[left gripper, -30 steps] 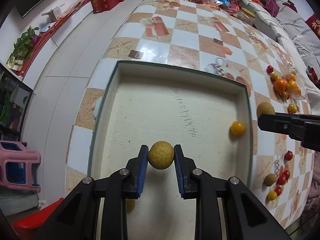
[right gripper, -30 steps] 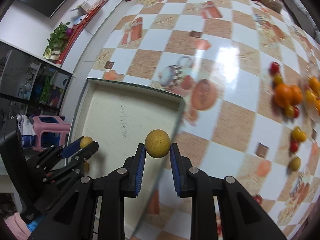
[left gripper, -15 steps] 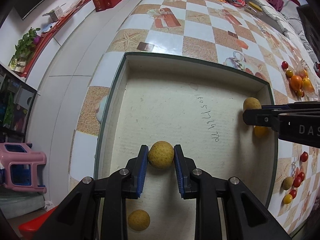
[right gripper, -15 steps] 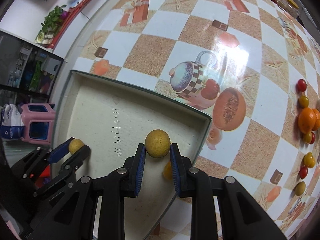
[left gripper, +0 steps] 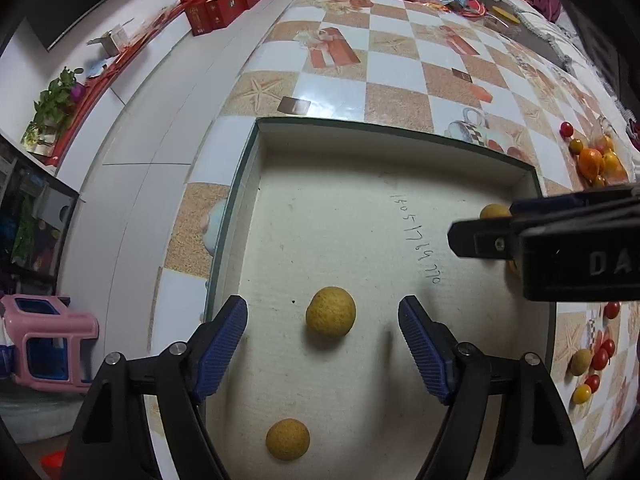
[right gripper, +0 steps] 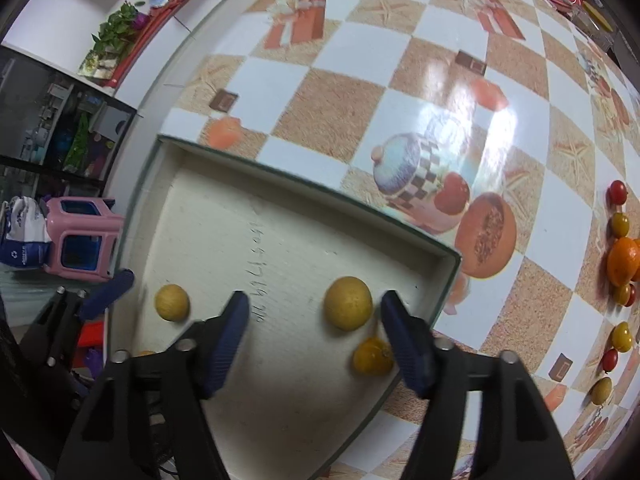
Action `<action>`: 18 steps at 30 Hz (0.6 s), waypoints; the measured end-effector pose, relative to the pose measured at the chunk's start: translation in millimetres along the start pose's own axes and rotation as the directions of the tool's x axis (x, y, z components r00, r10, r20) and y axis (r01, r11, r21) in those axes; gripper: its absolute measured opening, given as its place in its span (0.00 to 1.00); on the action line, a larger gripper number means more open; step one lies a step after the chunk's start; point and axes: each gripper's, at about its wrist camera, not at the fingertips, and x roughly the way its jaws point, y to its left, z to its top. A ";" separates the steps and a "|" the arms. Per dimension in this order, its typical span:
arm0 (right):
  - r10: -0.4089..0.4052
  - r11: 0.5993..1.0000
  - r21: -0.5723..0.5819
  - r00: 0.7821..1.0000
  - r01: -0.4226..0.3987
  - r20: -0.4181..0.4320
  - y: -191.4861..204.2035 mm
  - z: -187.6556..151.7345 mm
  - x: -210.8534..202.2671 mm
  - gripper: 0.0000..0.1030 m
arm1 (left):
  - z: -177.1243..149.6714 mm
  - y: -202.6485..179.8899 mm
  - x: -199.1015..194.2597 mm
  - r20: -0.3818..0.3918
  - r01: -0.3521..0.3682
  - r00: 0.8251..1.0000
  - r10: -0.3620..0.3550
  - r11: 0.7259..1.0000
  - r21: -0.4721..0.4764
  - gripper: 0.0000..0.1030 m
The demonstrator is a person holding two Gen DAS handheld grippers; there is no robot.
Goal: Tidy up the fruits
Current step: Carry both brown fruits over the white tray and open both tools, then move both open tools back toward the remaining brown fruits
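With both the left tool (left gripper: 322,340) and right tool (right gripper: 314,326) spread wide and empty, loose longans (left gripper: 330,311) may roll inside the tray (left gripper: 360,126).

Both the left gripper (left gripper: 322,334) and right gripper (right gripper: 314,330) are matte black. Each has ribbed blue pads (left gripper: 222,338) and silver screws (left gripper: 178,347). White letters "DA" (left gripper: 610,263) mark the right gripper's side.

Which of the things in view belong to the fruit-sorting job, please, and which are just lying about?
Part of the job:
- shallow box
- tan fruits in the box
- loose fruit on the table
- left hand-held gripper, open
- right hand-held gripper, open

Just lying about:
- red gift boxes
- pink stool
- potted plant
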 end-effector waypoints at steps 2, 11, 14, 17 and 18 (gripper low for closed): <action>-0.001 1.000 0.012 1.000 0.000 0.026 -1.9 0.8 -7.6 0.80 | -0.6 0.1 -2.6 0.001 -0.009 1.000 0.009 1.000 0.007 0.77; -0.018 0.995 0.102 0.995 0.007 0.099 -39.1 -16.2 -48.9 0.83 | -5.0 -17.7 -26.5 0.006 -0.004 1.000 0.004 0.998 0.060 0.77; -0.034 0.987 0.158 0.994 0.016 0.108 -63.9 -32.1 -62.6 0.83 | -7.7 -32.5 -34.4 0.006 0.010 1.000 -0.011 0.996 0.091 0.77; -0.051 0.975 0.219 0.993 0.027 0.105 -90.3 -51.1 -71.2 0.83 | -10.5 -51.7 -42.9 0.010 0.024 1.000 -0.025 0.991 0.129 0.77; -0.058 0.969 0.245 0.993 0.031 0.102 -99.6 -60.8 -74.2 0.83 | -11.4 -58.6 -45.7 0.012 0.031 0.999 -0.033 0.990 0.141 0.77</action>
